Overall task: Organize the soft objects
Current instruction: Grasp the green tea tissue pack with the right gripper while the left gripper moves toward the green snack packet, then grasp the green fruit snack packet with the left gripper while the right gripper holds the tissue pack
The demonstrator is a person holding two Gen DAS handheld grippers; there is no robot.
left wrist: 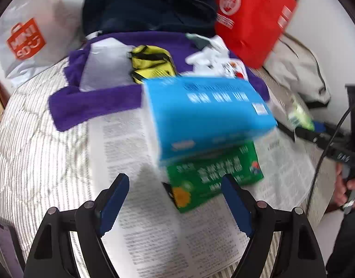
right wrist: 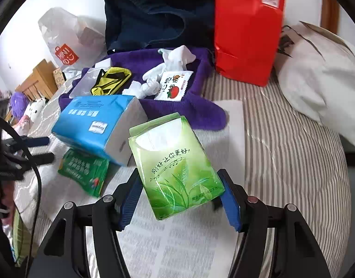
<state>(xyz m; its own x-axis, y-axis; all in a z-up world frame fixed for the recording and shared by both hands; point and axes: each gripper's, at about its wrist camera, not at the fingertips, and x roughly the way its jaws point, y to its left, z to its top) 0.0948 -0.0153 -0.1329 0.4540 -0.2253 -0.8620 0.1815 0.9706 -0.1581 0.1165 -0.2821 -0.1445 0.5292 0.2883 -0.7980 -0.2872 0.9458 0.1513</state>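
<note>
Between the blue pads of the right gripper (right wrist: 181,199) sits a light green tissue pack (right wrist: 175,169) printed with tea leaves, its lower end pinched from both sides and its top tilted away over the newspaper (right wrist: 177,243). Just left of it lies a blue tissue pack (right wrist: 96,125), propped at a slant on a dark green tissue pack (right wrist: 85,173) — the two are touching. Behind them a purple towel (right wrist: 177,111) is spread on the striped bedcover (right wrist: 281,162), carrying white socks (right wrist: 159,78), a small white packet with a tomato picture (right wrist: 172,85), a yellow pouch (right wrist: 112,81) and a clear plastic bag (right wrist: 85,83).

Ahead of the left gripper (left wrist: 175,199) the pads stand wide apart with nothing held; only newspaper and the near corner of the dark green pack show between them. The blue pack lies just beyond, blurred, atop the dark green one.

Farther back stand a navy bag (right wrist: 154,18) and a red bag (right wrist: 247,30), side by side, with a white shopping bag (left wrist: 27,37) off to the left and a pale pillow (right wrist: 316,88) to the right. At the right edge of the left view a hand (left wrist: 348,190) grips the other tool's handle — the light green pack shows beyond it, small and blurred.
</note>
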